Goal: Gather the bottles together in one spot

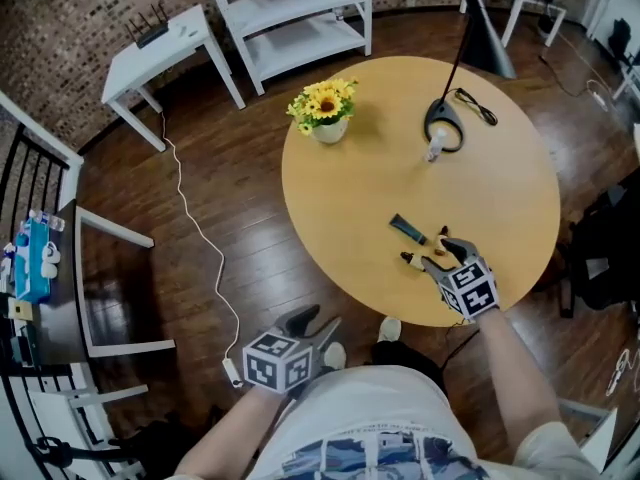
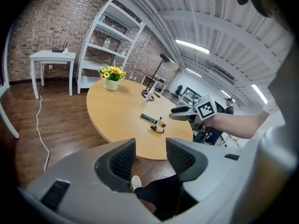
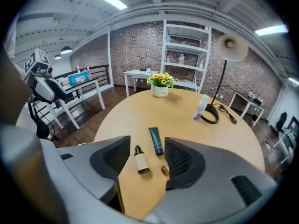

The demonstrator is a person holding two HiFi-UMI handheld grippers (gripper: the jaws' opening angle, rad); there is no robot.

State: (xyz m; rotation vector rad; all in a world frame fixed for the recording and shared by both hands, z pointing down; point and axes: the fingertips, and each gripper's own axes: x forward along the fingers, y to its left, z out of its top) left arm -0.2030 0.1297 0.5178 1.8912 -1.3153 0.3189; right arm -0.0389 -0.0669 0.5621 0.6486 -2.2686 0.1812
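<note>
Two small bottles lie near the round table's point(image 1: 330, 208) front edge: a cream-labelled bottle with a black cap point(image 3: 141, 161) and a tiny amber one point(image 3: 165, 170). A dark teal tube point(image 3: 156, 140) lies just beyond them. A white bottle point(image 3: 201, 108) stands far off by the lamp base. My right gripper point(image 3: 147, 161) hovers over the two small bottles, jaws open, with the cream bottle seen in the gap and untouched. In the head view the right gripper point(image 1: 432, 251) is at the table's front. My left gripper point(image 1: 315, 323) hangs off the table above the floor, open and empty.
A pot of yellow flowers point(image 1: 325, 108) stands at the table's far left. A black floor lamp's ring base point(image 1: 445, 128) rests on the far right part. White shelving point(image 1: 300, 18) and a small white table point(image 1: 165, 53) stand beyond; a cable point(image 1: 195, 228) runs across the floor.
</note>
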